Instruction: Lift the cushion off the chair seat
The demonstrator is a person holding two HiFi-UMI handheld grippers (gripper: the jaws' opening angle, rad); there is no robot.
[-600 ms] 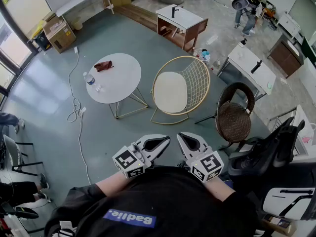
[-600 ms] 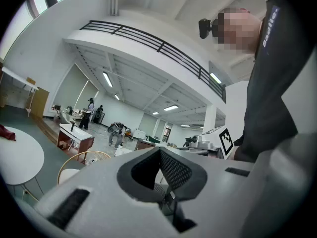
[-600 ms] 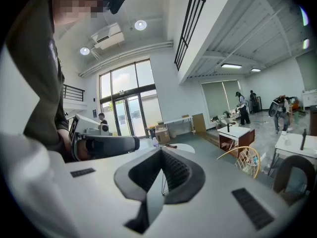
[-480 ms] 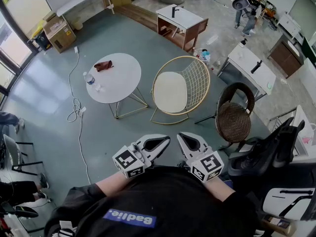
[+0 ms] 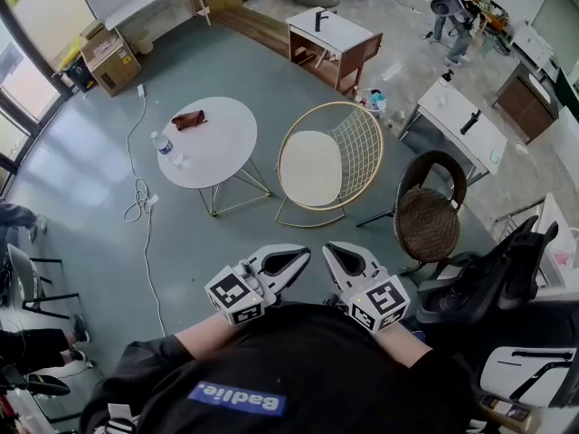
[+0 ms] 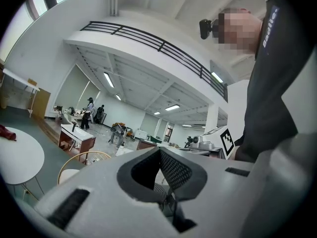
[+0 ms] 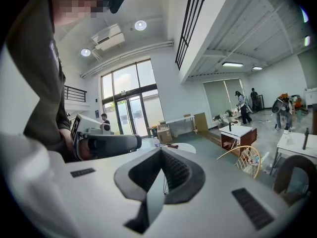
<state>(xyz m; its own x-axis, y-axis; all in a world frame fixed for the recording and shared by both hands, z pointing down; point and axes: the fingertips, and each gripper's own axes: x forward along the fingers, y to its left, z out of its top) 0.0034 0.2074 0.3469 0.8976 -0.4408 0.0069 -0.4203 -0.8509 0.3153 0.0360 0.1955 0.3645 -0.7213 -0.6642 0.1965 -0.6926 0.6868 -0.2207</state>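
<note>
Cushion (image 5: 310,168) lies flat on the seat of the gold wire chair (image 5: 365,134), at 12 o'clock from both tools and well apart from them, so the lift looks not started; this is the approach step. Left tool (image 5: 303,259) and right tool (image 5: 333,253) sit close to the person's chest, jaws pressed together with nothing in either; the next move likely calls for walking in, opening the jaws and pinching a cushion edge. Containers: bottle (image 5: 164,144) on the round table (image 5: 222,143) at 9 o'clock of the chair, cardboard box (image 5: 109,61) on the floor at 10 o'clock; contents of both can't be told.
</note>
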